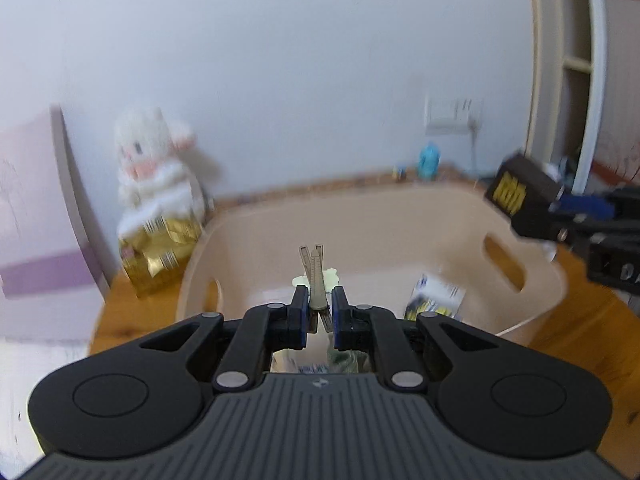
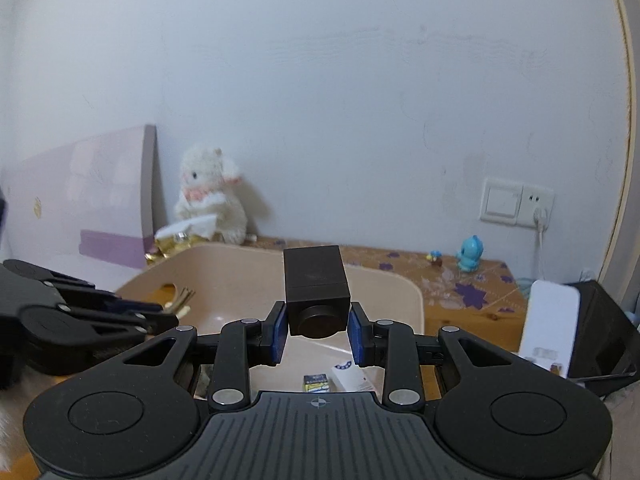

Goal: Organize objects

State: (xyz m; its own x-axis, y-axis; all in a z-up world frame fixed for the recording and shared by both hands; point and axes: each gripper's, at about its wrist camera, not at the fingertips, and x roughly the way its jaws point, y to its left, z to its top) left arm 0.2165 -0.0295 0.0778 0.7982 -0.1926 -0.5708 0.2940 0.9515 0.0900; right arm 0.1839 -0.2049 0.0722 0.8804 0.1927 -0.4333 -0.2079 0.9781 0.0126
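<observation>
My left gripper (image 1: 320, 300) is shut on a tan clip (image 1: 315, 276) with a pale flower piece, and holds it above the beige plastic basket (image 1: 380, 228). At the right edge of the left wrist view, my right gripper (image 1: 560, 220) carries a dark box (image 1: 520, 196) with yellow lettering over the basket's right rim. The right wrist view shows the right gripper (image 2: 318, 320) shut on that dark box (image 2: 316, 288) above the basket (image 2: 384, 296). In that view the left gripper (image 2: 164, 314) comes in from the left with the clip (image 2: 183, 300).
In the basket lie a small blue-and-yellow box (image 2: 316, 382) and a white box (image 2: 352, 376). A white plush toy (image 2: 210, 196) and a gold package (image 1: 160, 256) stand behind its left corner. On the wooden table (image 2: 460, 312) are a blue figurine (image 2: 472, 254), a white device (image 2: 550, 328) and a black box (image 2: 604, 332).
</observation>
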